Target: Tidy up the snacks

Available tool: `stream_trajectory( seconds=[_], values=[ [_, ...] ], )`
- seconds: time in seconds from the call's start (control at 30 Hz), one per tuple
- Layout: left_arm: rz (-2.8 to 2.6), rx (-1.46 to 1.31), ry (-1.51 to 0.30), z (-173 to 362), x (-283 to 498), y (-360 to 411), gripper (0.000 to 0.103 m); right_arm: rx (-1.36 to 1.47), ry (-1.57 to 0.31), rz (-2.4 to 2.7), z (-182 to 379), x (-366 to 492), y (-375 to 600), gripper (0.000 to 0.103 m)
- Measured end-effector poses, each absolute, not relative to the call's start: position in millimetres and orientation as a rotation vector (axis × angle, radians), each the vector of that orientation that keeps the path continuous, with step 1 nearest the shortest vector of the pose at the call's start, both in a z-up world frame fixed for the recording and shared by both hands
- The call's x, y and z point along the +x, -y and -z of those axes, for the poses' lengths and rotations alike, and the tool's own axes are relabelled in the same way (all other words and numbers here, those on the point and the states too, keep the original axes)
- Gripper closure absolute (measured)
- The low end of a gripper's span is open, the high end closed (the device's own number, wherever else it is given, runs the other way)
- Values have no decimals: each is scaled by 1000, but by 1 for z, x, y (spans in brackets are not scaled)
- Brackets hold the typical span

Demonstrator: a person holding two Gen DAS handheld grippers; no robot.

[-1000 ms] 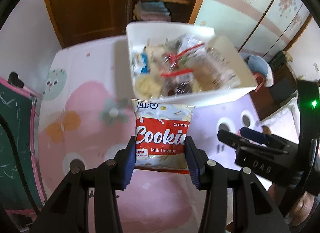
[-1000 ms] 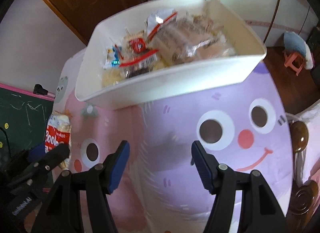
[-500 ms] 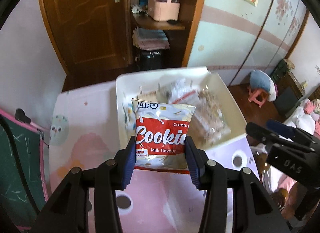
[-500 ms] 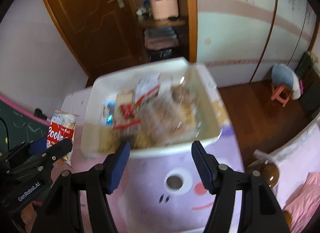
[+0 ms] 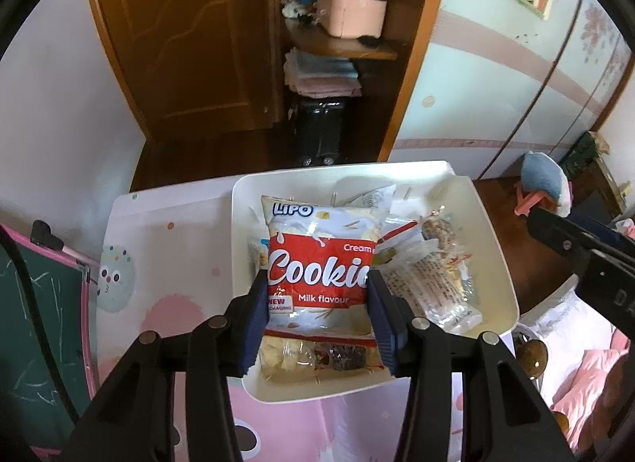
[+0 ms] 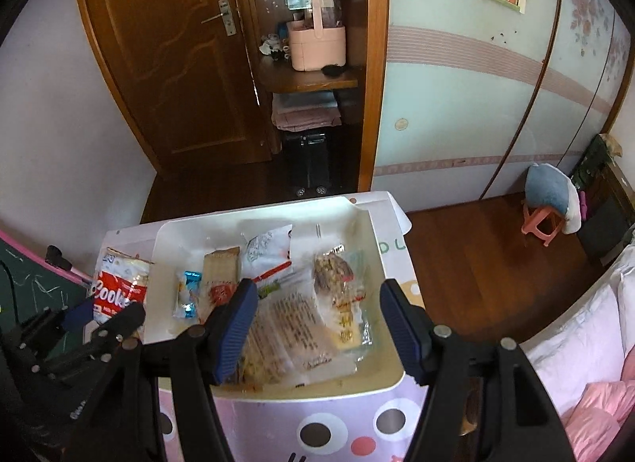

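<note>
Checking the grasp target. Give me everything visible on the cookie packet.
The cookie packet is a glossy pillow bag, red middle band with white "Cookie" lettering, white ends, "Lipo" at the top, "Milk flavour" below. It sits upright between the left gripper fingers, whose jaws are opening, pads still at its side edges. It hangs over the white bin of wrapped snacks; contact with them cannot be told.

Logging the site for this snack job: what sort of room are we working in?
Most likely a bedroom in a home. Pink bedding lies at the right edge, a sliding-door wardrobe lines the far wall, and a wooden door stands beside shelves holding folded towels.
</note>
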State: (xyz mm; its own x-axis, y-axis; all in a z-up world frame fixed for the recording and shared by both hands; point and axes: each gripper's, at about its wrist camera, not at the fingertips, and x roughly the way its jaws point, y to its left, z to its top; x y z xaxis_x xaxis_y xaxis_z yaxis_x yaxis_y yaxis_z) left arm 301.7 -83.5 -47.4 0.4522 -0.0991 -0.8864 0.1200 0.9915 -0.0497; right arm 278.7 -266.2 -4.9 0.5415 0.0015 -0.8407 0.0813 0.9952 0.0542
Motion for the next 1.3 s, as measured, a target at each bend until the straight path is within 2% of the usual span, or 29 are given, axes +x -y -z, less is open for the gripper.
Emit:
stream_trajectory(
  seconds=[0.03, 0.07, 0.13, 0.33, 0.6, 1.3],
  values=[
    [130, 19, -1099, 50, 303, 84, 42, 88, -1004, 46, 7, 281, 265, 39],
    [121, 15, -1109, 54, 306, 83, 23, 87, -1007, 43, 9, 284, 264, 39],
    [98, 11, -1106, 59, 307, 82, 12, 85, -1014, 36, 14, 288, 262, 39],
    [80, -6, -1132, 65, 304, 77, 12, 100, -1046, 26, 25, 289, 264, 39],
    [47, -26, -1121, 48, 276, 65, 12, 105, -1047, 2, 19, 270, 263, 39],
    [-13, -32, -1073, -12, 111, 38, 9, 152, -1043, -120, -9, 121, 253, 37]
  ],
)
